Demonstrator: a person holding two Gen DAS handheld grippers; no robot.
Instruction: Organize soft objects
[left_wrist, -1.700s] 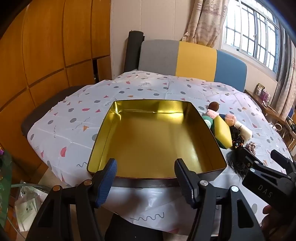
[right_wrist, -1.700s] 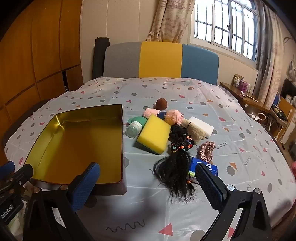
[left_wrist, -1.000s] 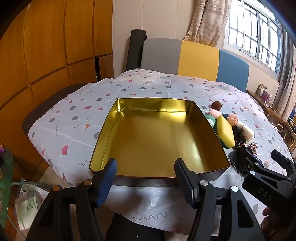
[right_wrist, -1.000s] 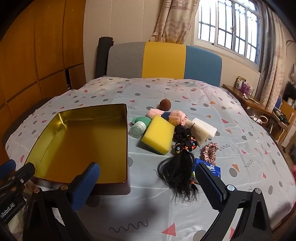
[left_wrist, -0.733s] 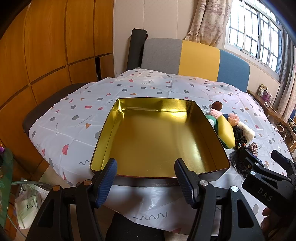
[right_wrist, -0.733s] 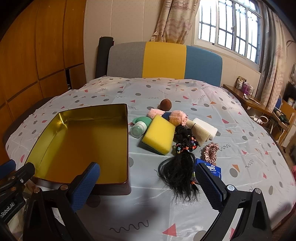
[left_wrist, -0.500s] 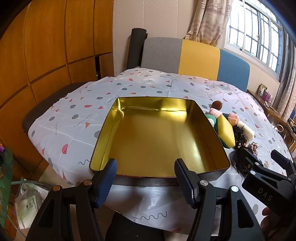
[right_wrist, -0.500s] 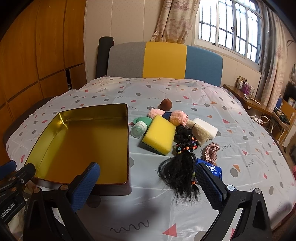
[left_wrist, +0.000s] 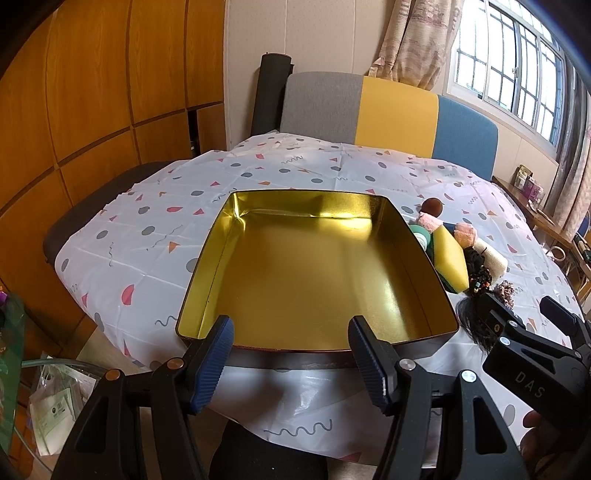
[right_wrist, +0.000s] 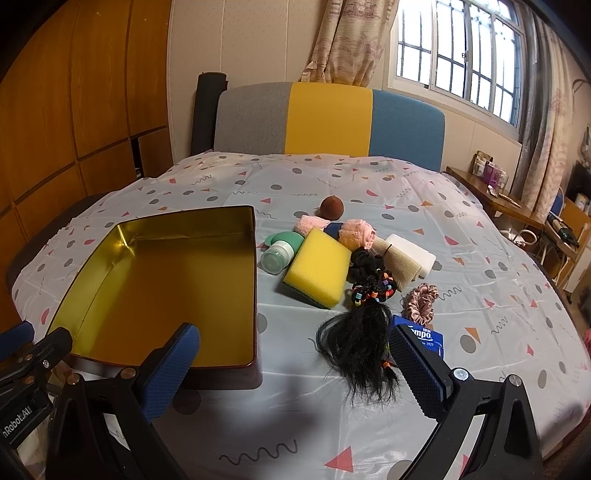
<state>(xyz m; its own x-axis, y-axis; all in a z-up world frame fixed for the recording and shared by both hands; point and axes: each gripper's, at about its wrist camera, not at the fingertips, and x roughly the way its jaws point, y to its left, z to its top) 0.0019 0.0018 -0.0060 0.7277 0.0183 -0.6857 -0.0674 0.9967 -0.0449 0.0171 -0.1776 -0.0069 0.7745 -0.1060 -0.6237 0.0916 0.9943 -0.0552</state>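
Tin (left_wrist: 314, 280) empty on the worktop (right_wrist: 480, 295); nothing sorted yet. Your left tool (left_wrist: 290, 354) and right tool (right_wrist: 295, 369) both spread, holding nothing. Sponge (right_wrist: 317, 271) and hairpiece (right_wrist: 364, 332) lie right of the tin (pile untouched). Next: reach for the sponge.
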